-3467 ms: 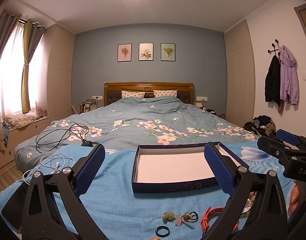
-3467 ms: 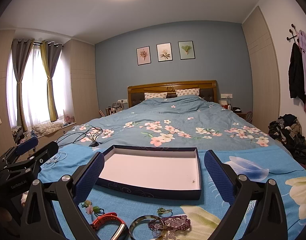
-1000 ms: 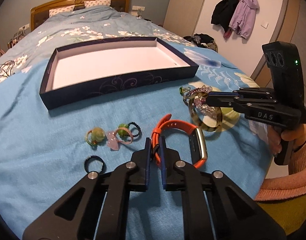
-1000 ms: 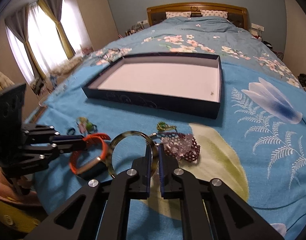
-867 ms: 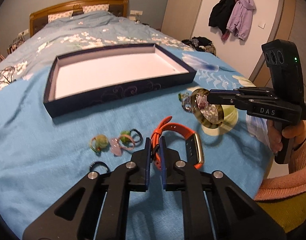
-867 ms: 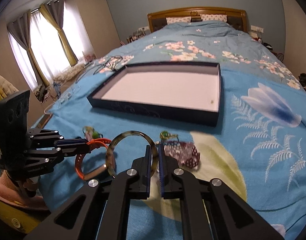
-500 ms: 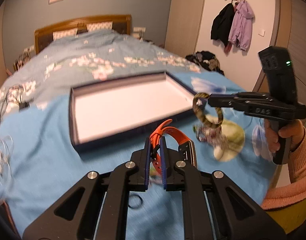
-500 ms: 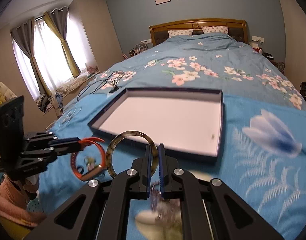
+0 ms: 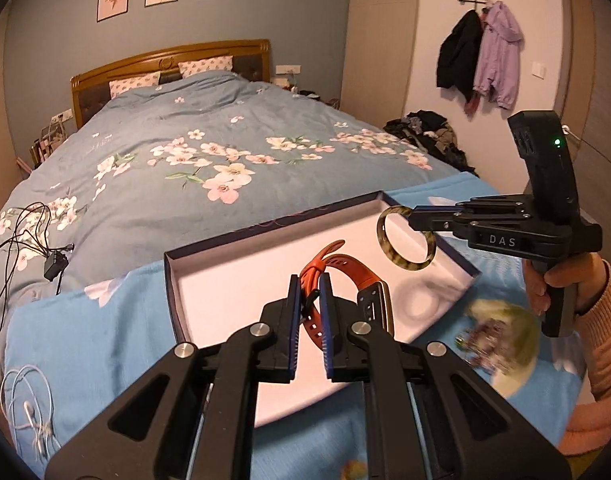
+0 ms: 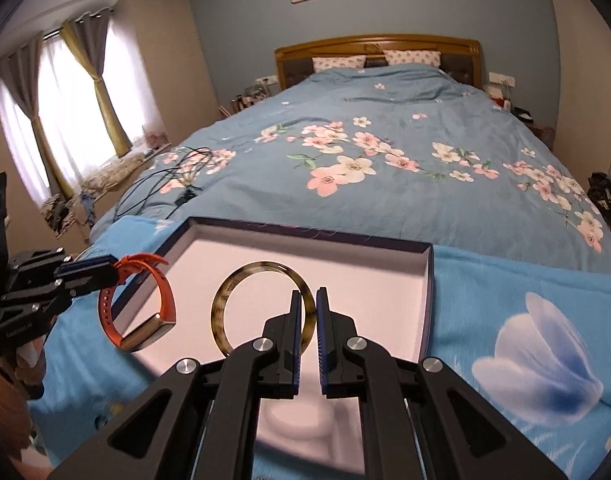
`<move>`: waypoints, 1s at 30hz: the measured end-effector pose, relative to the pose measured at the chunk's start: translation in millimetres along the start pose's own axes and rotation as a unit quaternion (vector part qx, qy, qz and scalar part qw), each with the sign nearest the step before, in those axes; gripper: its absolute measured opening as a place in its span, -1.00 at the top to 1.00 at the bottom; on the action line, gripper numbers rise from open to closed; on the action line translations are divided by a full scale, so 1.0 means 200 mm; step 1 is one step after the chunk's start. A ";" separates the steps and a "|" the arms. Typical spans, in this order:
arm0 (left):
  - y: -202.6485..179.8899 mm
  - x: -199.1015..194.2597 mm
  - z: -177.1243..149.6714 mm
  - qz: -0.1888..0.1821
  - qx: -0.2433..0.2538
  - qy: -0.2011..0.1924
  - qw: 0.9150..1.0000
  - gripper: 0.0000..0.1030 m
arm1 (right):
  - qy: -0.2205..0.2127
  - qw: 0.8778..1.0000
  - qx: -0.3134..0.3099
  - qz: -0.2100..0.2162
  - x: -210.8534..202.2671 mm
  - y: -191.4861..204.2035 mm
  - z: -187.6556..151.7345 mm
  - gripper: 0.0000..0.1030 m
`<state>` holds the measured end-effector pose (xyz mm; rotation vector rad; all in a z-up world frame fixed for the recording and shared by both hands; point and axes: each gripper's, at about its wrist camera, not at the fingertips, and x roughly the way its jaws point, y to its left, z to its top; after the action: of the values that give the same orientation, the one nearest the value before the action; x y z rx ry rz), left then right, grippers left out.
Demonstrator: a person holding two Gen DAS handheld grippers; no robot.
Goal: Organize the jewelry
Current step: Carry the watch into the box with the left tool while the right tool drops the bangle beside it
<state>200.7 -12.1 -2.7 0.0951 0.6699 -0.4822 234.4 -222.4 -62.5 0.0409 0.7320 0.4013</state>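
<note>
A: Jewelry box (image 10: 428, 280) first, biggest thing: open, dark walls, pale bare floor, sitting on the blue blanket (image 10: 505, 280) at the foot of the bed (image 10: 385, 140). Both pieces are in the air above it.

B: Grips?

A: Left gripper (image 9: 308, 312) pinched on the strap of the orange watch band (image 9: 345, 268), which hangs over the box's left part. Right gripper (image 10: 316, 332) pinched on the rim of the tortoiseshell bangle (image 10: 241, 280), ring upright over the middle.

B: Doing it well?

A: My call: lower each piece near the floor before letting go, so the bangle doesn't roll. Set them apart, band left, bangle right.

B: Edges, room?

A: Near wall sits right under both tools; come down inside it, not on it. The floor gives plenty of room. In the left view the bangle hangs by the right wall, so drift inward. Leftover beaded pieces (image 9: 481, 340) lie blurred on the blanket outside.
</note>
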 end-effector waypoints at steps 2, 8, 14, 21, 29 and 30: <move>0.05 0.09 0.04 0.001 -0.010 0.007 1.000 0.81 | 0.010 1.000 0.004 -0.001 0.07 -0.02 0.04 0.89; 0.16 0.30 0.07 0.003 -0.022 0.025 0.999 0.81 | 0.032 0.999 0.006 -0.016 0.22 -0.04 0.10 0.89; 0.21 0.45 0.12 0.014 -0.006 0.044 0.999 0.81 | 0.056 0.998 0.012 -0.029 0.33 -0.06 0.13 0.89; 0.24 0.60 0.17 0.031 0.015 0.072 0.997 0.82 | 0.085 0.995 0.031 -0.042 0.43 -0.09 0.15 0.89; 0.24 0.74 0.22 0.064 0.033 0.103 0.992 0.84 | 0.091 0.993 0.046 -0.056 0.47 -0.12 0.17 0.87; 0.23 0.75 0.22 0.068 0.033 0.102 0.992 0.84 | 0.088 0.993 0.046 -0.057 0.46 -0.13 0.17 0.87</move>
<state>349.1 -40.7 -62.7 0.2543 0.8424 -0.3663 327.0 -208.1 -101.0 0.0510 0.9234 0.2637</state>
